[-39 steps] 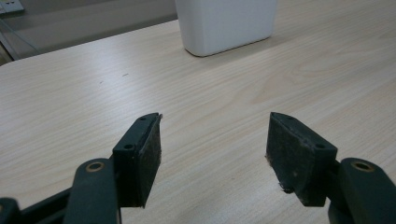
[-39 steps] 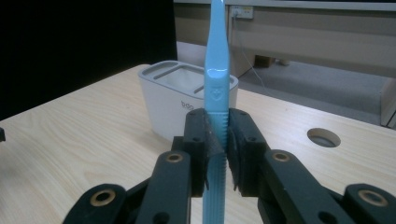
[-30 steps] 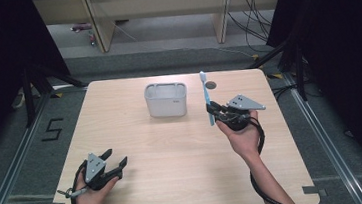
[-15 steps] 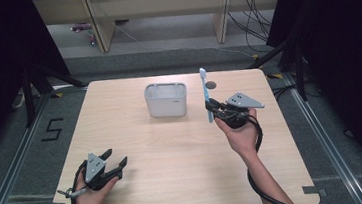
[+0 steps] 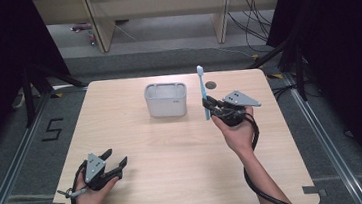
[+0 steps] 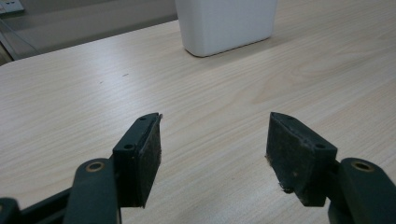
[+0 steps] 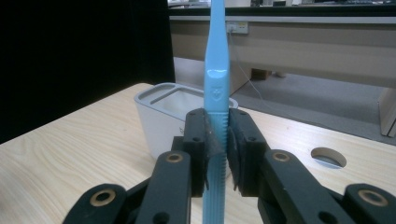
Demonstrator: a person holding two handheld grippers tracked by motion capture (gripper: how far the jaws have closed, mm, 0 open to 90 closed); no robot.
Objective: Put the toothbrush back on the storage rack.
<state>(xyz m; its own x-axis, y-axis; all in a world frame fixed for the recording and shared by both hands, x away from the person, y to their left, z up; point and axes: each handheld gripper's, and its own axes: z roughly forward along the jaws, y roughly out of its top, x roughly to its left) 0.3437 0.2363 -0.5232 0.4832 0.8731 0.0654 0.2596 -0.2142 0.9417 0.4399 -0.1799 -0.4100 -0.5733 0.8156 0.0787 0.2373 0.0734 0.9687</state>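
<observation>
Clamped between the jaws of the right gripper (image 5: 213, 107), right of centre in the high view: a light blue toothbrush (image 5: 202, 91), long axis close to upright, head end up, lower handle end down. In the right gripper view, the toothbrush (image 7: 216, 93) rises straight up the middle of the frame, ribbed handle squeezed between the two black pads (image 7: 198, 140), top running out past the upper edge. Just left of it in the high view, above centre: a white rectangular holder (image 5: 166, 99), open top, standing on the wooden table (image 5: 186, 182); brush beside the holder, not in it. Compared with a second ago, hardly changed: brush a touch nearer the holder, same upright lean, left side unmoved. Right hand (image 5: 234, 127) reaches in from lower right, forearm angled up toward centre, cable looping below the wrist. Left gripper (image 5: 114, 159) low at lower left, held in the left hand (image 5: 90, 193) near the table's near edge, jaws spread wide on nothing; in the left gripper view, bare wood between the pads (image 6: 148, 158) and the holder (image 6: 226, 23) at the top of frame. Small round hole (image 5: 211, 85) in the tabletop just right of the brush.
</observation>
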